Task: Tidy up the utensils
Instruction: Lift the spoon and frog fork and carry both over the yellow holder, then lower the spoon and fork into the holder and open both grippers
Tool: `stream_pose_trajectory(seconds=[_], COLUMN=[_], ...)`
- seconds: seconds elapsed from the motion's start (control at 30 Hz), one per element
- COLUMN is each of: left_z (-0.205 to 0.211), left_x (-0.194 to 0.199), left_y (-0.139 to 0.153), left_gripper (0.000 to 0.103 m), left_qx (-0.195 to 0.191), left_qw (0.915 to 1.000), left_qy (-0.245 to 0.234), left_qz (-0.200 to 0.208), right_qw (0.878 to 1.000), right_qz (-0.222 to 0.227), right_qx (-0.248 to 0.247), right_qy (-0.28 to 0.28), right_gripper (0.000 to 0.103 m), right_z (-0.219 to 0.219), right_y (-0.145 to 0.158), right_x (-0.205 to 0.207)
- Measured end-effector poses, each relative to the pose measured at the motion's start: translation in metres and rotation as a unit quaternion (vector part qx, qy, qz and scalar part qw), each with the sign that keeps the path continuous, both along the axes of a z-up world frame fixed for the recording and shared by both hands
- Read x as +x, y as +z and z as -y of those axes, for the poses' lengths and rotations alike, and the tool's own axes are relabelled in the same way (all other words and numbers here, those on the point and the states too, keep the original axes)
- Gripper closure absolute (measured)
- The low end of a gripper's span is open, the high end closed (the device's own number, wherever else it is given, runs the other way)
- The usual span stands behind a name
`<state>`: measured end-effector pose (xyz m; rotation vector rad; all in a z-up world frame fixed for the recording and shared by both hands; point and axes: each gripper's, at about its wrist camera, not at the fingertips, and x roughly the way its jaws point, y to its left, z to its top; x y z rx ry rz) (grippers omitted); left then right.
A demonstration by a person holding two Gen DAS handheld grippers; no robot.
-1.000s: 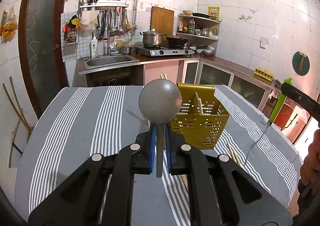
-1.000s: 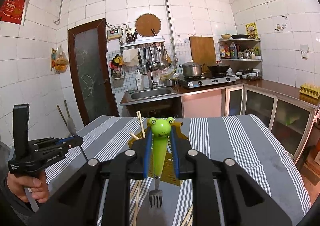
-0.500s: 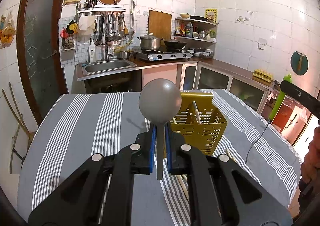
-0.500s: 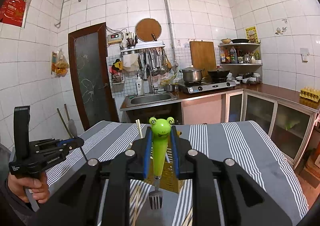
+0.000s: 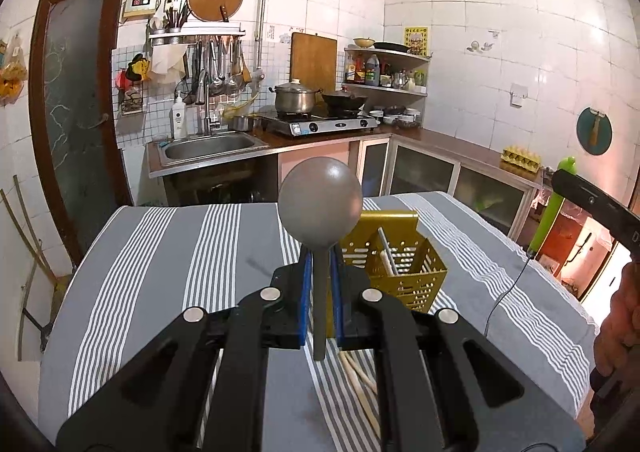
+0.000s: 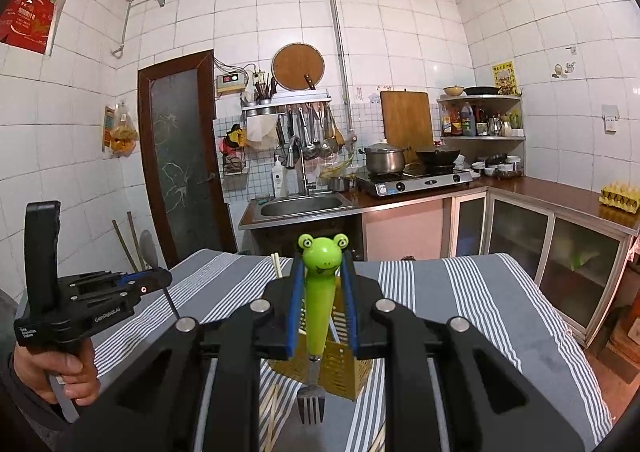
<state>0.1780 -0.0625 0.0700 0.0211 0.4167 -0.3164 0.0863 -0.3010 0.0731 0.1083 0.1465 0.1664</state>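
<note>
The task looks partly done: the yellow basket (image 5: 394, 264) on the striped table (image 5: 160, 252) already holds a chopstick or two, while more chopsticks (image 5: 360, 376) lie on the cloth in front of the basket. The left gripper (image 5: 320, 294) clamps a grey spoon (image 5: 320, 208) above the basket's near side, and the right gripper (image 6: 322, 304) clamps a frog-handled fork (image 6: 318, 300), tines down. Only the left view shows inside the basket; only the right view shows the fork's tines

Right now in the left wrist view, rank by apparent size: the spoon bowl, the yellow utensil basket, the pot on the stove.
1. Yellow utensil basket and spoon bowl: look alike; the spoon is nearer the camera, so unsure.
2. Pot on the stove: smallest, though farthest away.
</note>
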Motion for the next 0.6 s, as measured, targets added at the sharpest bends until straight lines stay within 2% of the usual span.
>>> stream_pose_trajectory(seconds=[0.27,0.6], left_z=[0.013,0.045], left_x=[0.017,0.065], left_y=[0.025,0.036], left_gripper=[0.095,0.095], left_qx=[-0.013,-0.023], left_qw=[0.9996,0.9988], left_qy=[-0.015,-0.037], left_qz=[0.019,0.024], right_qw=[1.0,0.999], right_qz=[0.019,0.031], right_qx=[0.001,-0.018], right_qy=[-0.004,0.003], right_gripper=[0.085,0.085], right_z=[0.004,0.001], right_y=[0.02,0.048], right_x=[0.009,0.051])
